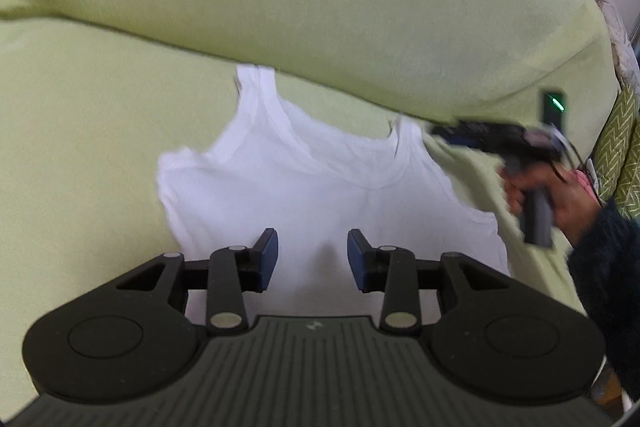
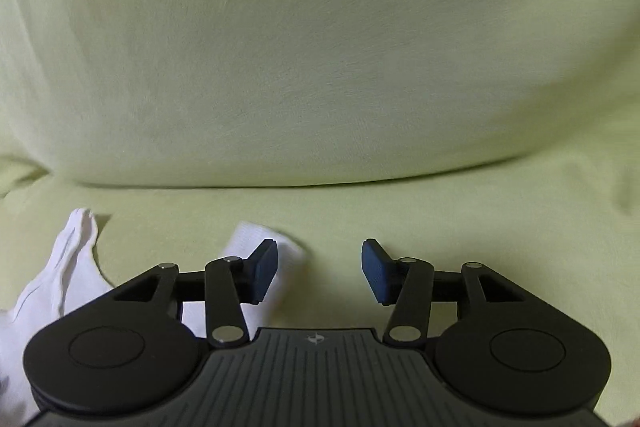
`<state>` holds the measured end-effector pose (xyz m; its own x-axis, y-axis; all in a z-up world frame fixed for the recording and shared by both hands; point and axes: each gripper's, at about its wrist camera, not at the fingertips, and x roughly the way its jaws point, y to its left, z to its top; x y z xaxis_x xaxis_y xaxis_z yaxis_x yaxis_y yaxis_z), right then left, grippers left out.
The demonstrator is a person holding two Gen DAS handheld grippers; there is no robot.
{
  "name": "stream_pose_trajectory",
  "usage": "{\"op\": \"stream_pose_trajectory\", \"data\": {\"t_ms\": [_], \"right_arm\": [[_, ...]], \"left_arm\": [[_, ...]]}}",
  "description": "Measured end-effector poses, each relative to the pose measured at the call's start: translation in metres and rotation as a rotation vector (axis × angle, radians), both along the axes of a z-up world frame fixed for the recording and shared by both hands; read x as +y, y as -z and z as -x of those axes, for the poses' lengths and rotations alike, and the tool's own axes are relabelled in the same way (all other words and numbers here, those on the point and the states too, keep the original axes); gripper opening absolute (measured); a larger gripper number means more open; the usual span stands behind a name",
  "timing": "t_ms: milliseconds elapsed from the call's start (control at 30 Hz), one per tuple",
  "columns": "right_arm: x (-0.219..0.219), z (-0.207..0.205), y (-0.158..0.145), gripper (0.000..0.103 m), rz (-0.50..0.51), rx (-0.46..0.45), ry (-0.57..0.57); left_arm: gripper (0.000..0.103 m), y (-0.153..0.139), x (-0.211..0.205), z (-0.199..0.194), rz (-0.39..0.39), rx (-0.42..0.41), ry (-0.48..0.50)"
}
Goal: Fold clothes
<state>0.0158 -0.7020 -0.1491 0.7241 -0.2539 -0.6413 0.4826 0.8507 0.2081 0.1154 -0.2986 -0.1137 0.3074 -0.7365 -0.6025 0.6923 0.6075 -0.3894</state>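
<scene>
**Both jaws apart over the white top**

A white sleeveless cotton top [image 1: 320, 179] lies flat on the seat of a pale green fabric sofa [image 1: 100, 131], its two straps reaching toward the back cushion; the left gripper [image 1: 313, 259] hovers above the middle of the top, its jaws partly spread with nothing between them; the right gripper [image 2: 319, 269], held in a hand [image 1: 560, 195] beside the right strap, has its jaws spread too, empty; its left blue pad [image 2: 264, 275] stands over the strap end.
</scene>
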Motion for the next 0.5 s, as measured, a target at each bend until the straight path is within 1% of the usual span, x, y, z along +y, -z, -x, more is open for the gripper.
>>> {"op": "stream_pose_trajectory", "data": {"t_ms": [100, 133, 200, 267, 333, 367, 433, 500], "right_arm": [[0.031, 0.081, -0.010, 0.044, -0.055, -0.085, 0.046], [0.046, 0.110, -0.009, 0.039, -0.087, -0.099, 0.053], [0.079, 0.167, -0.007, 0.038, -0.154, -0.107, 0.053], [0.121, 0.214, -0.002, 0.037, -0.170, -0.061, 0.040], [0.161, 0.255, -0.001, 0.037, -0.167, -0.005, 0.039], [0.175, 0.271, -0.002, 0.037, -0.167, 0.009, 0.051], [0.195, 0.305, -0.004, 0.037, -0.181, 0.011, 0.081], [0.201, 0.321, -0.008, 0.040, -0.224, 0.000, 0.116]], "left_arm": [[0.033, -0.016, 0.017, 0.004, 0.003, -0.025, -0.038], [0.033, -0.021, 0.022, 0.006, 0.001, -0.027, -0.051], [0.033, -0.030, 0.033, 0.016, -0.012, -0.029, -0.062], [0.033, -0.032, 0.046, 0.037, -0.031, -0.025, -0.055], [0.033, -0.025, 0.063, 0.064, -0.066, 0.013, -0.055], [0.033, -0.019, 0.072, 0.077, -0.087, 0.040, -0.062], [0.033, -0.008, 0.095, 0.102, -0.121, 0.091, -0.086], [0.033, 0.002, 0.121, 0.123, -0.147, 0.131, -0.126]]}}
